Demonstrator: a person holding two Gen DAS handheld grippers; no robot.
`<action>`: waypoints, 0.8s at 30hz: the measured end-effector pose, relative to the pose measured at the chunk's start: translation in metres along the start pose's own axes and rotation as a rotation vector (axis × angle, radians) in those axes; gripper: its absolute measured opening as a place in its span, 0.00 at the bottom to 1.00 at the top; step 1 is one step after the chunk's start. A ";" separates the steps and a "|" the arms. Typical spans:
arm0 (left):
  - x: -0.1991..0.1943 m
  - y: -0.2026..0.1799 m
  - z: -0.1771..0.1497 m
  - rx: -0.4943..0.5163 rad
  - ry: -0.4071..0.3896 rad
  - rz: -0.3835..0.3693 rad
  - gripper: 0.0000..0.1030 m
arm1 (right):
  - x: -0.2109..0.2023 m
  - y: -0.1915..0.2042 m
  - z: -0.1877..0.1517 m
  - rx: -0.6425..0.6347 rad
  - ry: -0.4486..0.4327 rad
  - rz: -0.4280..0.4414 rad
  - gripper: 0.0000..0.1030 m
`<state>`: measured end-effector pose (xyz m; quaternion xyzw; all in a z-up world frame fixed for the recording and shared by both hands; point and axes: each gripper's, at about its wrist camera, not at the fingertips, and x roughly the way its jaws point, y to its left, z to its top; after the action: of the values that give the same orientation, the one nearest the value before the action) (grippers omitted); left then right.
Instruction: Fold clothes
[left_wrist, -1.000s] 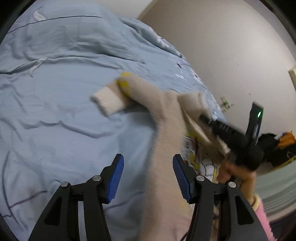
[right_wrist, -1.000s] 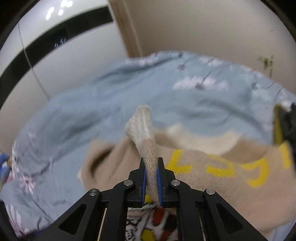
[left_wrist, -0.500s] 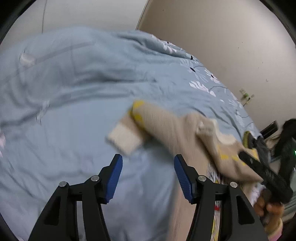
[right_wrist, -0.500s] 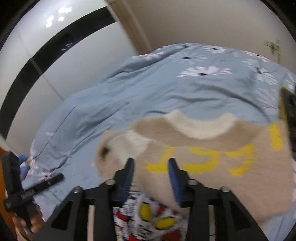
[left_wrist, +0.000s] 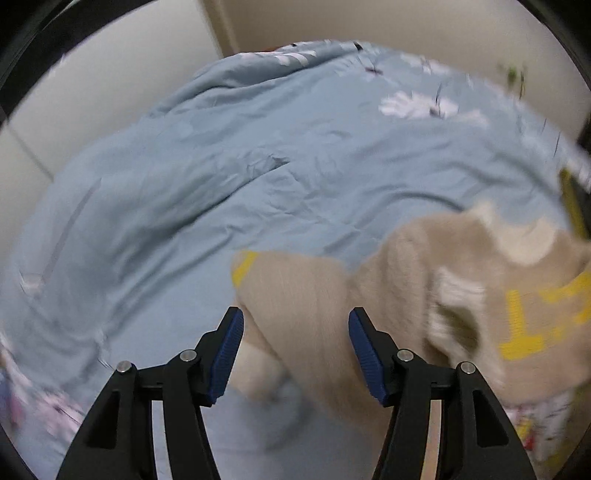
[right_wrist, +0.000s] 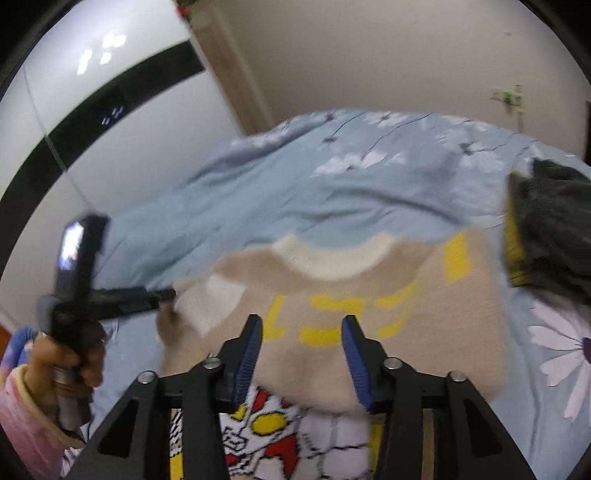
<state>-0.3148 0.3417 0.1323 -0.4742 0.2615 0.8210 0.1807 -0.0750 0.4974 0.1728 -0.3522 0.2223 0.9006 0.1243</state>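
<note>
A beige knit sweater (right_wrist: 424, 295) with yellow letters and a cream collar lies on the light blue bedspread (right_wrist: 295, 192). One sleeve lies folded over its chest, the cream cuff (right_wrist: 218, 299) at the left. My right gripper (right_wrist: 301, 345) is open and empty above the sweater's lower part. In the left wrist view the other sleeve (left_wrist: 295, 295) runs out to the left and my left gripper (left_wrist: 295, 343) is open around it, not closed. The left gripper also shows in the right wrist view (right_wrist: 162, 295), beside the cuff.
A dark garment with a yellow edge (right_wrist: 546, 229) lies on the bed to the right of the sweater. A cartoon-print cloth (right_wrist: 266, 428) lies under the sweater's near edge. Walls and a wardrobe stand behind the bed.
My right gripper let go of the sleeve it was pinching and opened, leaving it laid over the chest. My left gripper swung over to the other sleeve, still open.
</note>
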 end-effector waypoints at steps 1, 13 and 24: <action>0.007 -0.005 0.003 0.027 0.007 0.035 0.59 | -0.001 -0.004 0.000 0.010 -0.003 -0.001 0.48; 0.013 -0.009 0.017 0.111 -0.042 0.237 0.11 | 0.009 -0.029 -0.022 0.113 0.029 0.069 0.48; -0.035 0.127 -0.118 -0.798 -0.179 -0.271 0.11 | 0.014 -0.036 -0.032 0.148 0.051 0.083 0.48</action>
<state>-0.2863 0.1676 0.1465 -0.4639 -0.1580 0.8645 0.1114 -0.0529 0.5145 0.1305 -0.3555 0.3059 0.8767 0.1068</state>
